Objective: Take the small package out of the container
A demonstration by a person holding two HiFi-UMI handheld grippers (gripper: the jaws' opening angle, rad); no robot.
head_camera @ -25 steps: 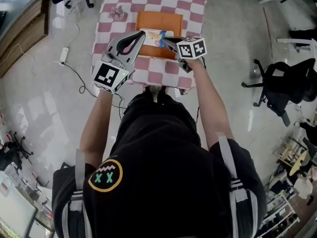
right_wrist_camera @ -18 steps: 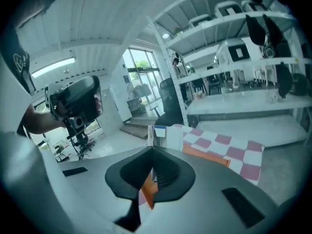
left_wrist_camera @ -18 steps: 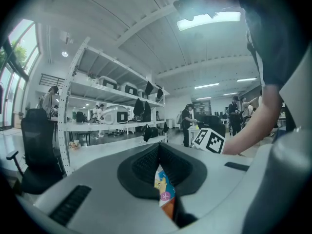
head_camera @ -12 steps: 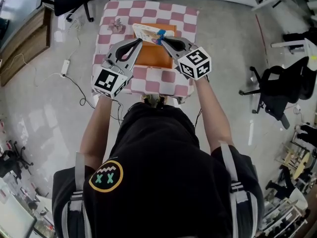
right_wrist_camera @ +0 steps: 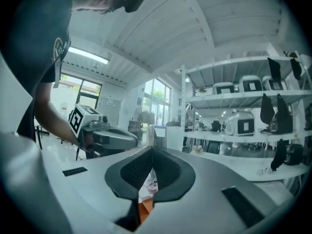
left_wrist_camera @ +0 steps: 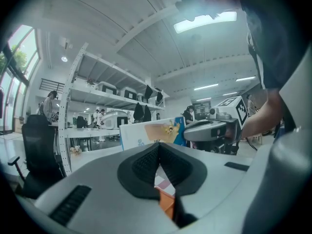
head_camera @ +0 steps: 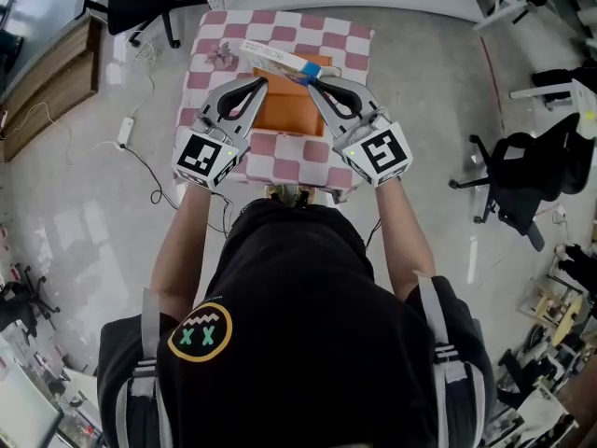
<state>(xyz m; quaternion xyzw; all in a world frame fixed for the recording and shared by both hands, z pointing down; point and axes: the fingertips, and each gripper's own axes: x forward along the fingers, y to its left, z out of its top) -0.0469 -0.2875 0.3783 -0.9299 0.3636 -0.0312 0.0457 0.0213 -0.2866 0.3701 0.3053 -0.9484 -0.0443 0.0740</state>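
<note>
The bench (head_camera: 350,45) is a small square one under a pink-and-white checked cloth, and it stands on a glossy grey floor (head_camera: 84,222). An orange container (head_camera: 289,110) lies flat in the middle of the cloth, below and between the left claw (head_camera: 264,81) and the right claw (head_camera: 311,82), with its far end beyond both tips. A small crumpled pinkish thing (head_camera: 221,57) lies on the cloth beyond the left claw and to its left, apart from the container. What it is cannot be told.
</note>
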